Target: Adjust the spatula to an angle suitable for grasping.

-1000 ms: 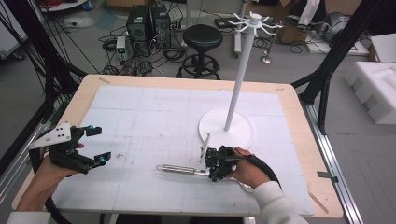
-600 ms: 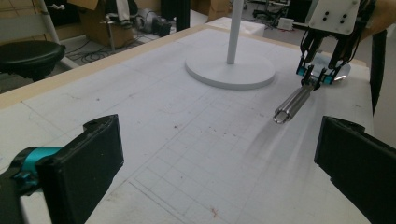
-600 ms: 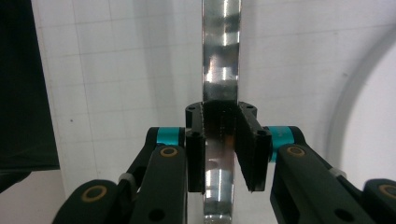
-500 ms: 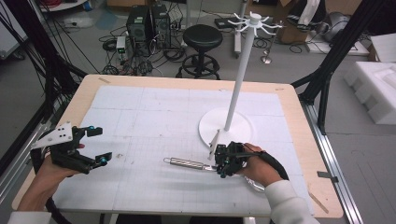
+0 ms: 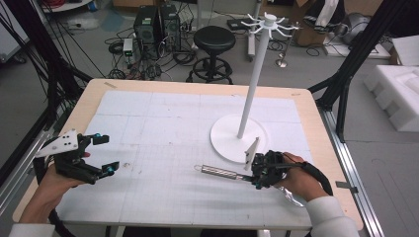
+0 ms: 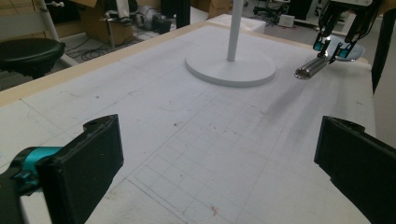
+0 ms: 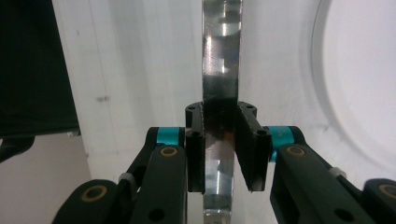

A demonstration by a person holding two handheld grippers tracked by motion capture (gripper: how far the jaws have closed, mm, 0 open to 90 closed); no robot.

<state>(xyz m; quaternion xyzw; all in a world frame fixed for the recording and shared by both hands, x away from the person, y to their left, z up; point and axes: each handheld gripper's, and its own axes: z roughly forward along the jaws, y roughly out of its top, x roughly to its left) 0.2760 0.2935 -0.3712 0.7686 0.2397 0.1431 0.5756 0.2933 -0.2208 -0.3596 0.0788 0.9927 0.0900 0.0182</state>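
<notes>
Two grippers: your right gripper [image 5: 258,174] has its fingers clamped on the long shiny metal utensil [image 5: 220,171]; your left gripper [image 5: 101,154] stands with its fingers wide apart and nothing between them, low over the bench [image 5: 148,84] at its left side.
Utensil position: it sticks out level from the right gripper, just in front of the round base of the tall white hook stand [image 5: 253,79].
Grip: in the right gripper view the black pads [image 7: 252,149] press the flat part of the utensil [image 7: 221,56] on both sides.
Risk of slipping: the metal is smooth, so it could turn between the pads if you swing quickly.
Risk of collision: the free end can strike the pole or base and push the stand.
Risk at hanging: I judge the small top hooks hard to meet, so go slowly.
</notes>
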